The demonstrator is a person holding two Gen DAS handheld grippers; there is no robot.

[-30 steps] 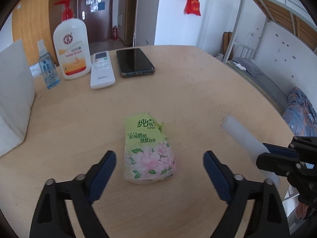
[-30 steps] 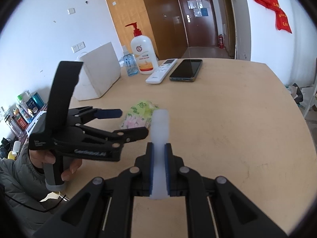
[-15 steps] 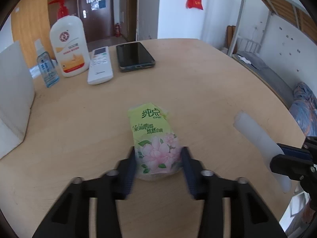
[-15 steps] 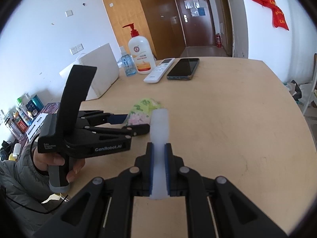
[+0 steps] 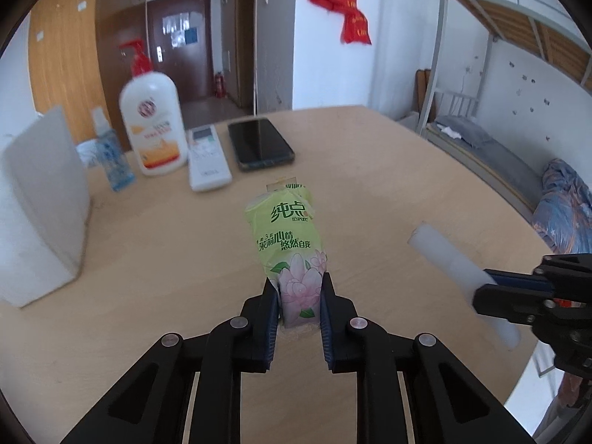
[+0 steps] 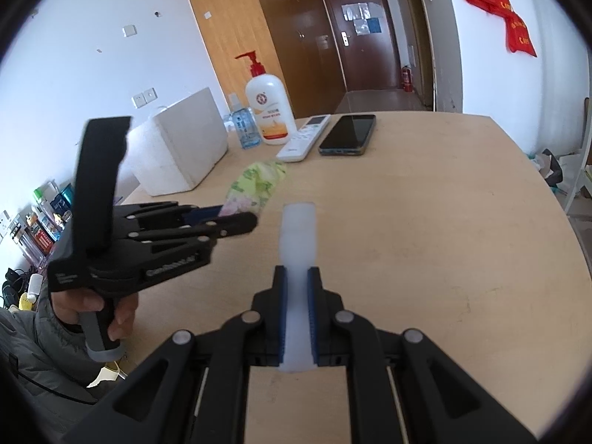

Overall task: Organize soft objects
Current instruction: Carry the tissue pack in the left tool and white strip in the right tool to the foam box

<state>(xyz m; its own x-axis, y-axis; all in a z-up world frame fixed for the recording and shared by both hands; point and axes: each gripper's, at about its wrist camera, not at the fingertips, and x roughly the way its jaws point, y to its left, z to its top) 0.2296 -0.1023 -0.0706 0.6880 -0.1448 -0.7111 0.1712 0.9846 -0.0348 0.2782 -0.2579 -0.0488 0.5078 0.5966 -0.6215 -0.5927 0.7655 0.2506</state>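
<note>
Tissue pack (image 5: 292, 255) pinched between left gripper (image 5: 299, 288) fingers, apparently lifted.

White walls (image 6: 74, 37), dark brown door (image 5: 181, 40), wood panelling (image 6: 236, 33), metal bunk bed (image 5: 492, 85), red hangings (image 5: 344, 11)

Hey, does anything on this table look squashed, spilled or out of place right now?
Only the green tissue pack: the left gripper pinches its near end narrow and its far end flares. Nothing looks spilled; the right gripper clamps a white tube.
</note>
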